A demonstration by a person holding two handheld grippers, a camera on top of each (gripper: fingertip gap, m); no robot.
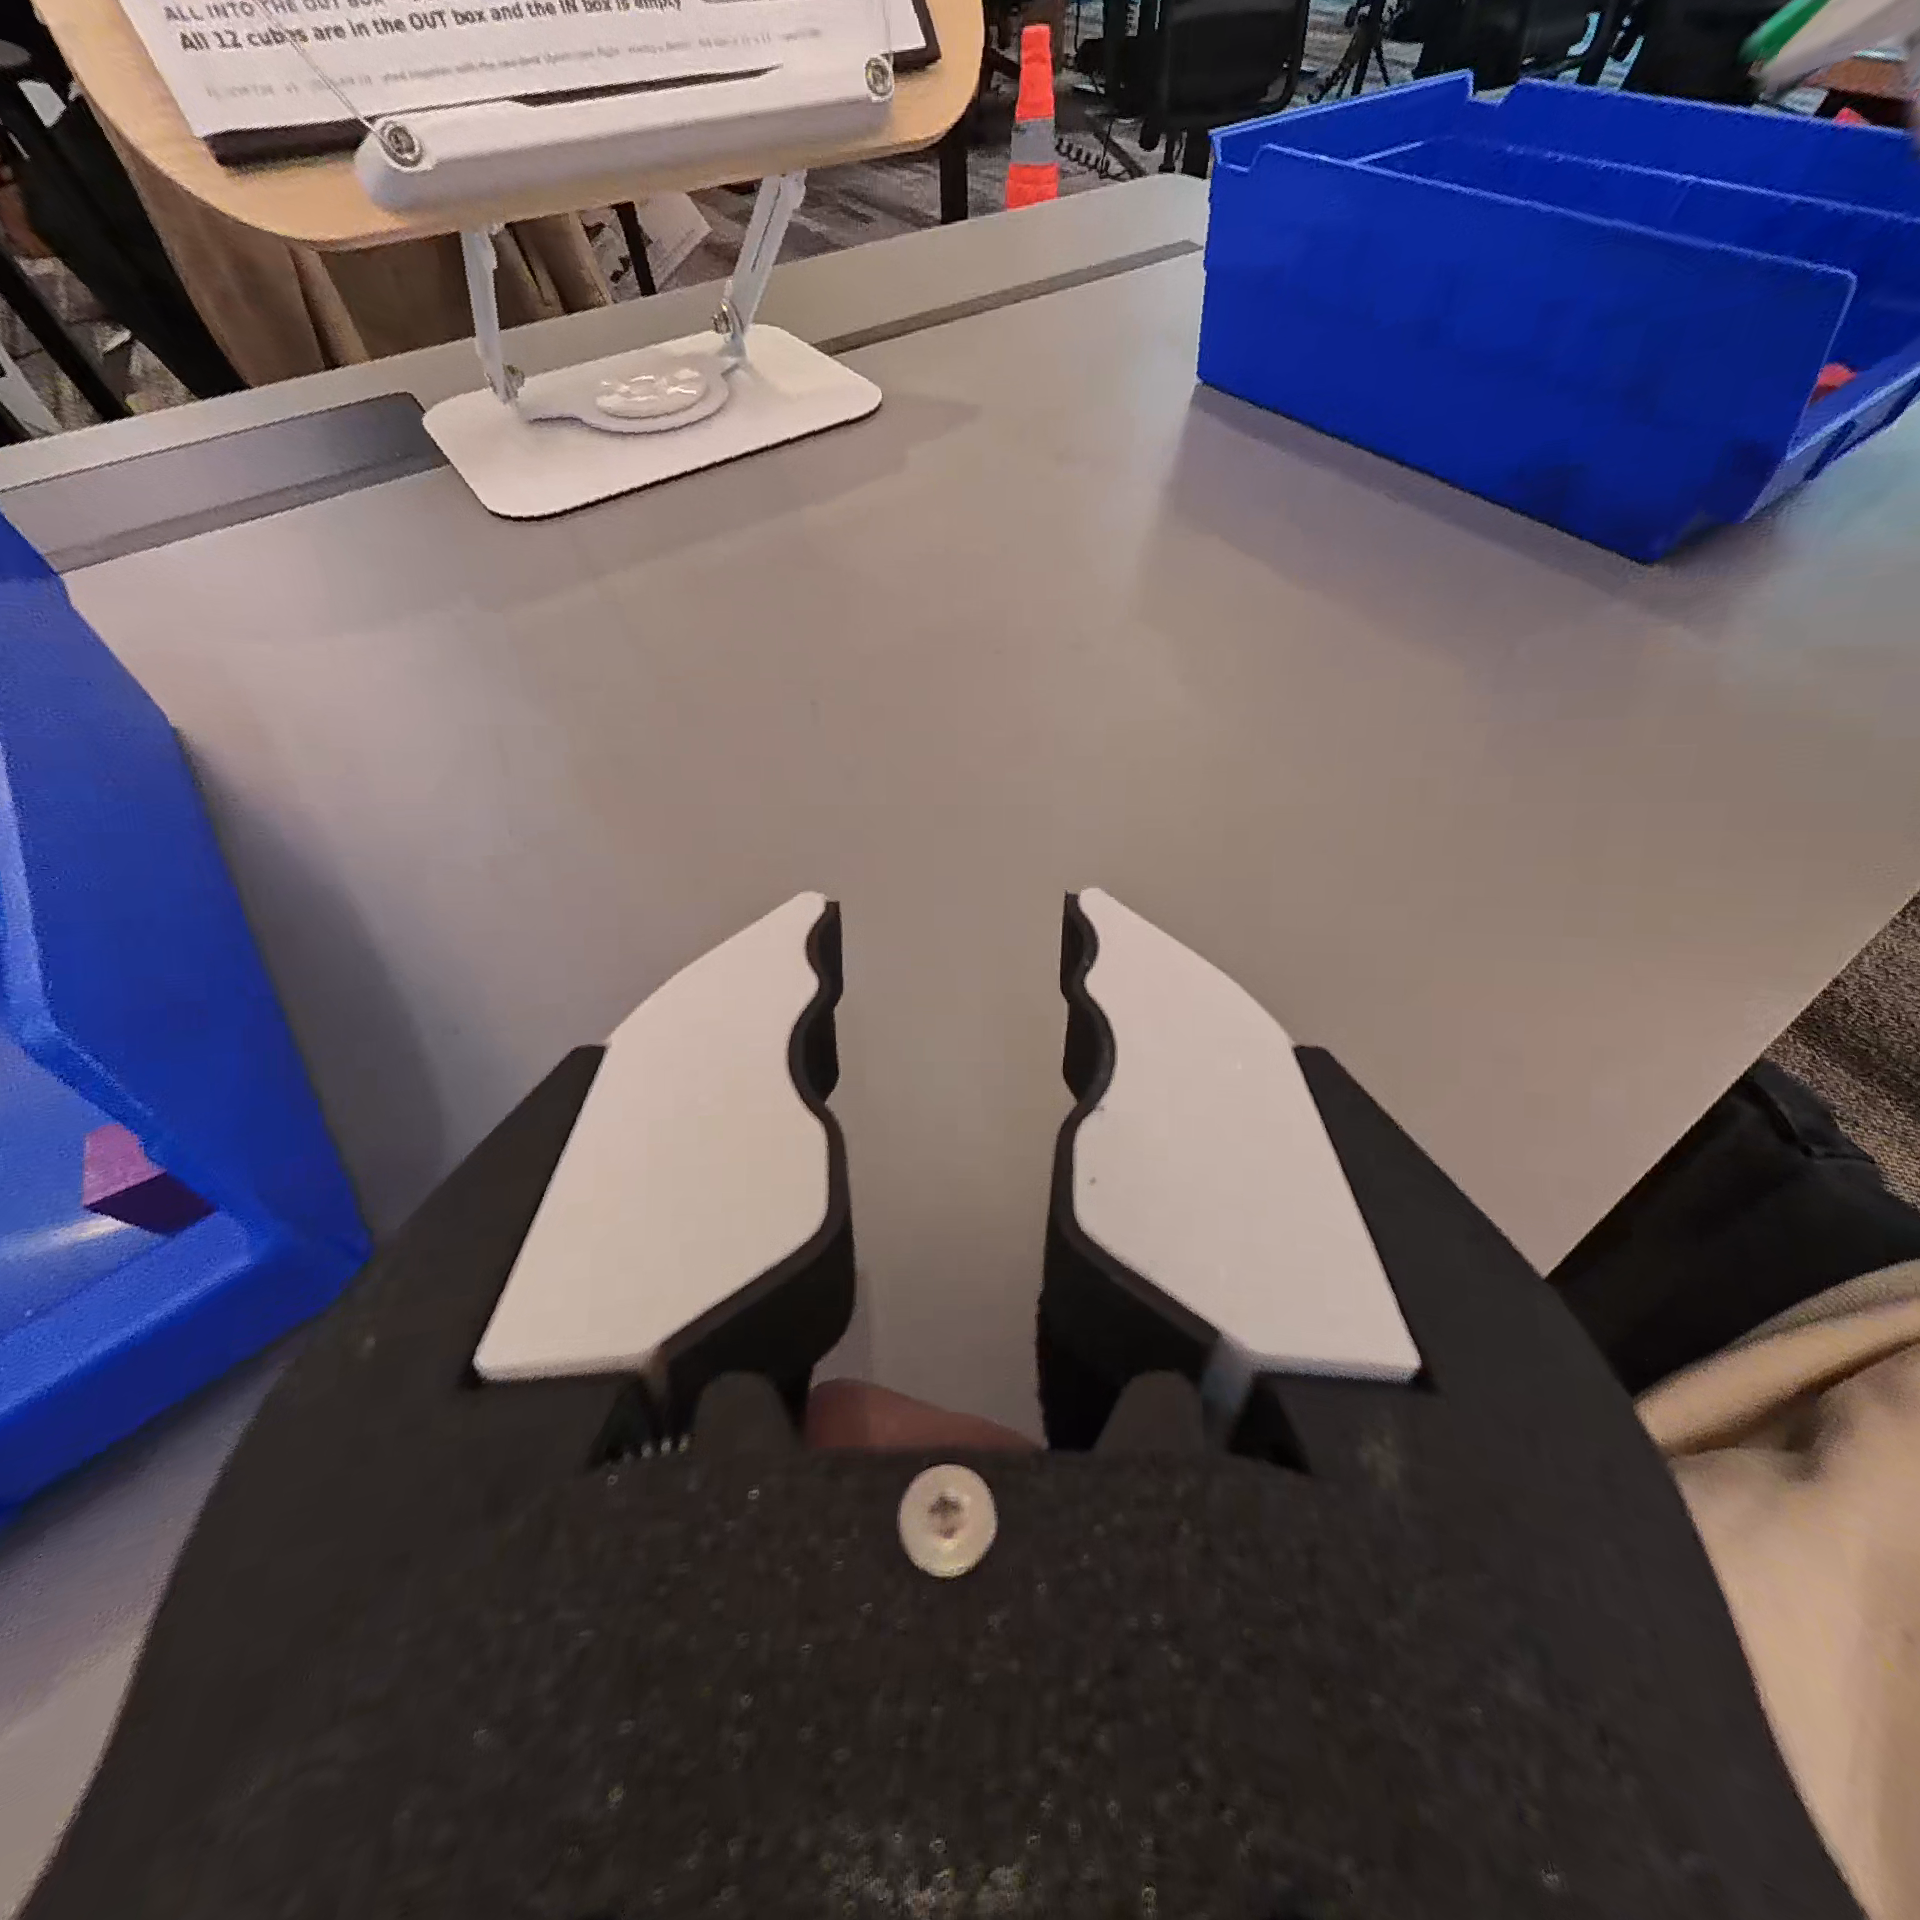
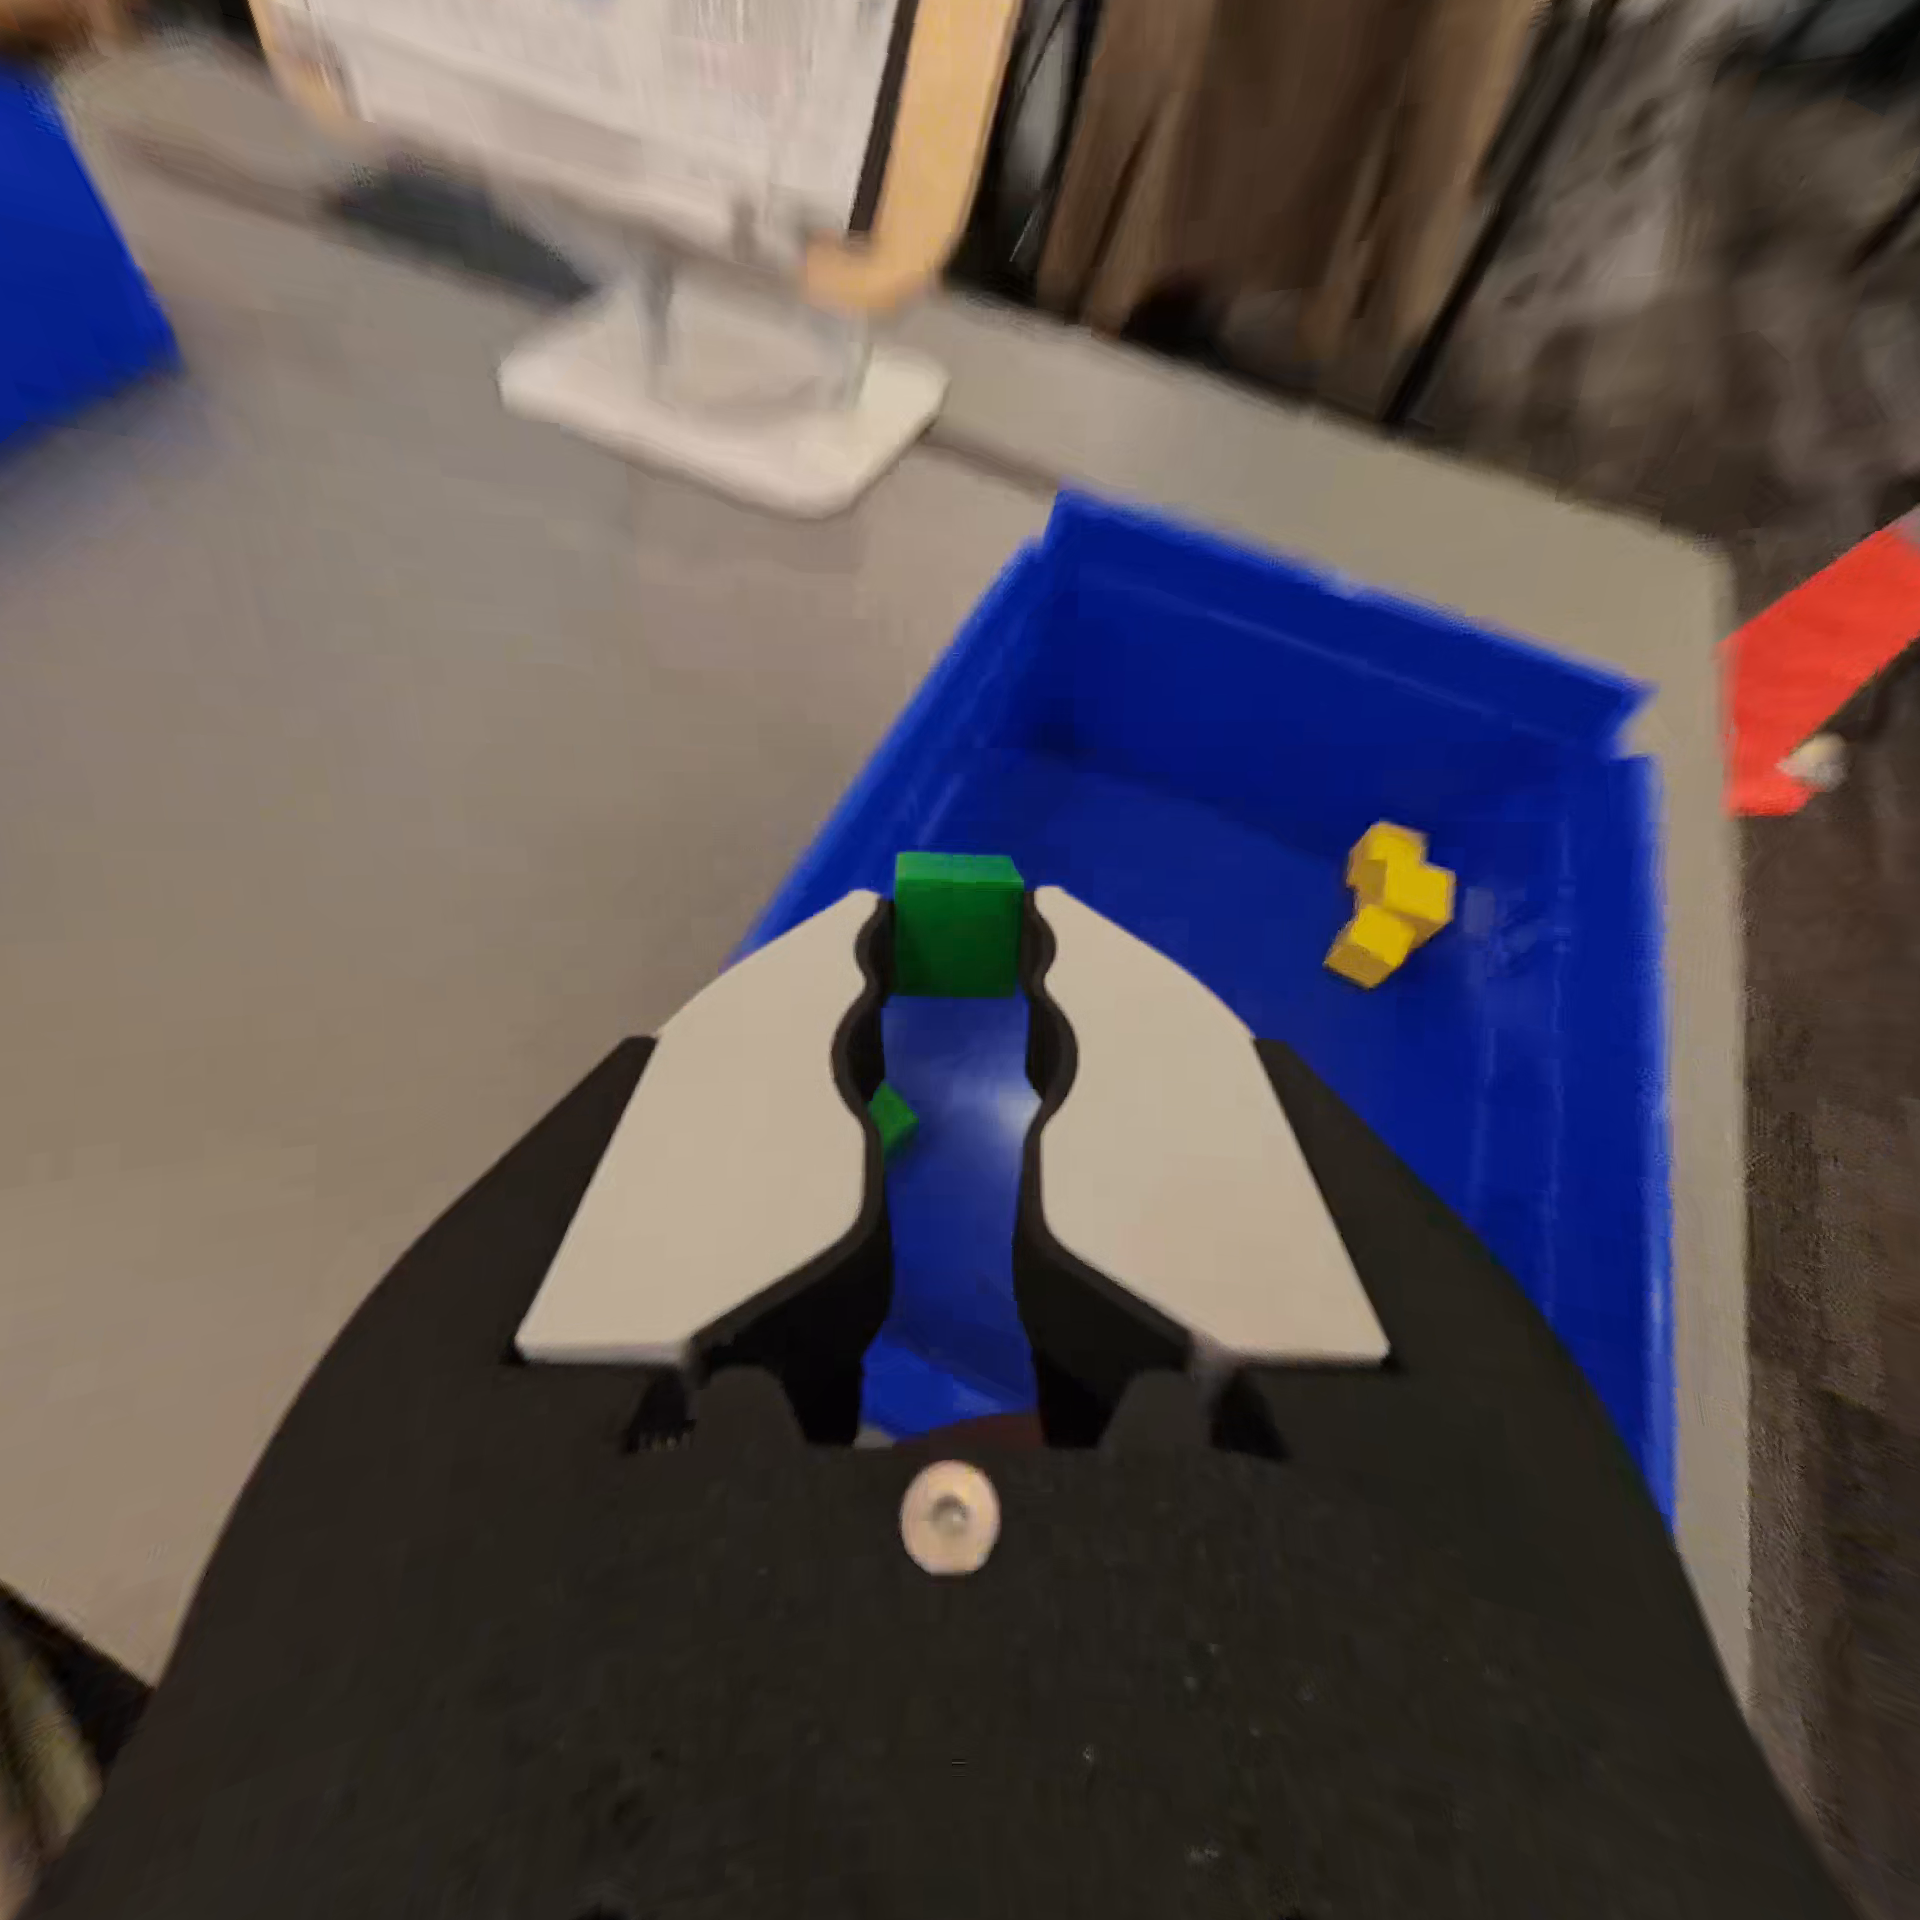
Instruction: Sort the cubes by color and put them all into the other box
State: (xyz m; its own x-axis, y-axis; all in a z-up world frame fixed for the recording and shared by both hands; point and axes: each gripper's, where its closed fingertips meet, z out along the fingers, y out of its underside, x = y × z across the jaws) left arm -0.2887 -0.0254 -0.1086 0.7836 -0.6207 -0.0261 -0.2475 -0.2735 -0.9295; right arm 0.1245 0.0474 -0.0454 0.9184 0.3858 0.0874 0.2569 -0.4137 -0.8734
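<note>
A green cube point(image 2: 956, 925) is pinched at the very tips of the right gripper point(image 2: 958, 940), its sides pressed by the two black-lined fingers point(image 2: 758, 1122) so that most of it juts forward. It is carried above the near-left part of a blue box point(image 2: 1299, 665) that lies under and ahead of the gripper — presumably the box meant to receive the sorted cubes. A second green cube point(image 2: 891, 1120) is glimpsed through the gap between the fingers, low in the box and closer to the gripper base; the held cube seems to be brought here so that greens are kept together. A cluster of yellow cubes point(image 2: 1387, 904) is gathered ahead and to the right, well apart from the greens, which fits a sorting by colour. The right wrist view is blurred, so finer detail cannot be told.

The left gripper point(image 1: 948, 925) is held with its jaws parted and nothing between them, over bare grey surface point(image 1: 935, 675) — apparently idle. To its left, close by, a second blue box point(image 1: 135, 1039) is seen with a purple cube point(image 1: 130, 1179) inside. Far ahead to the right another blue box point(image 1: 1507, 343) is seen, probably the receiving one. A white document stand point(image 1: 644, 405) is placed ahead on the surface.
</note>
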